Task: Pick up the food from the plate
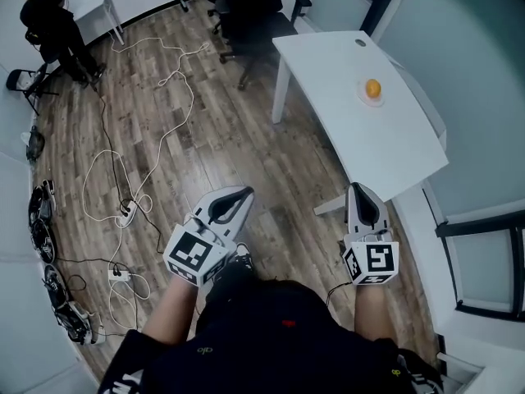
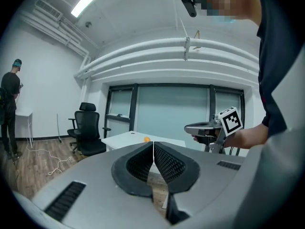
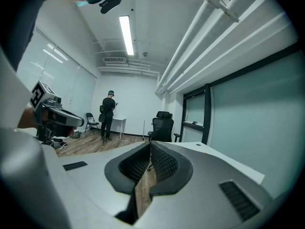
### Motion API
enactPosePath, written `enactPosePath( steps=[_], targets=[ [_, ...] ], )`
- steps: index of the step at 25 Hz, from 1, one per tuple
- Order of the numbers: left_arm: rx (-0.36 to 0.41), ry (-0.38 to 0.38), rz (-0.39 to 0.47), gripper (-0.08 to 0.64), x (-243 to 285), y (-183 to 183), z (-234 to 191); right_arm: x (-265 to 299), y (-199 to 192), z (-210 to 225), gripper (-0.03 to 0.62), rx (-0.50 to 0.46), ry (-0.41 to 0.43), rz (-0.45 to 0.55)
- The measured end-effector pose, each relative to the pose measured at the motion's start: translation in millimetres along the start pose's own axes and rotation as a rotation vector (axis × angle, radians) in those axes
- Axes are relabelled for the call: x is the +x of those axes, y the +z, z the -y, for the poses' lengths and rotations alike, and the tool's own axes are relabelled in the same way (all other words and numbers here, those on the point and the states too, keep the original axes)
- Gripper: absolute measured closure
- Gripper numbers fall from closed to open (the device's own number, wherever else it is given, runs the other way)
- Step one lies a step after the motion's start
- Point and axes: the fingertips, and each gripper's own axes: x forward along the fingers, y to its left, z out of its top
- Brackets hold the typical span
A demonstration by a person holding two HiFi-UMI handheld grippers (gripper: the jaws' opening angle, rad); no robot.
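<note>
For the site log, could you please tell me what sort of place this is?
Probably an office or lab room: a white desk, black office chairs, and cables strewn across the wood-look floor.

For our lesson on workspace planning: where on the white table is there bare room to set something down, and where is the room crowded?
The white table is bare left of the plate with the orange food, and along its near end. Crowded: the floor at the picture's left, strewn with cables.

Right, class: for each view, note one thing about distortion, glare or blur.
Head view: the wide-angle lens bows the edges of the white table; left gripper view: fisheye circle with black corners; right gripper view: the ceiling light blows out to white.
</note>
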Motion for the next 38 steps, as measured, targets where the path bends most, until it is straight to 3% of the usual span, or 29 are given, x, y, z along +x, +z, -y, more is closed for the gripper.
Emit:
enactPosePath(
  steps=[6, 13, 20, 28, 38],
  targets=[
    [-0.007, -0.029, 0.018, 0.537, 7.1, 13.2, -68.8, 54.3, 16.1, -16.4, 0.568, -0.013, -0.042, -0.024],
    [-0.034, -0.066, 0.034, 0.537, 18.5, 10.1, -123.4, 108.3, 18.9, -41.5, 0.568, -0.028, -0.026, -0.056],
    [-0.044, -0.080, 0.003, 0.537, 68.9, 9.1, -153.1, 154.6, 6.1, -13.2, 0.568, -0.012, -0.028, -0.092],
    [-0.004, -0.063, -0.021, 0.537, 172.2, 33.9, -177.4, 234.1, -0.9, 65.2, 0.568, 0.029, 0.000, -0.052],
    [0.067, -0.131, -0.070, 0.537, 352.1, 70.0, -155.5, 295.6, -23.4, 231.7, 0.568, 0.101, -0.052, -0.053]
  ],
)
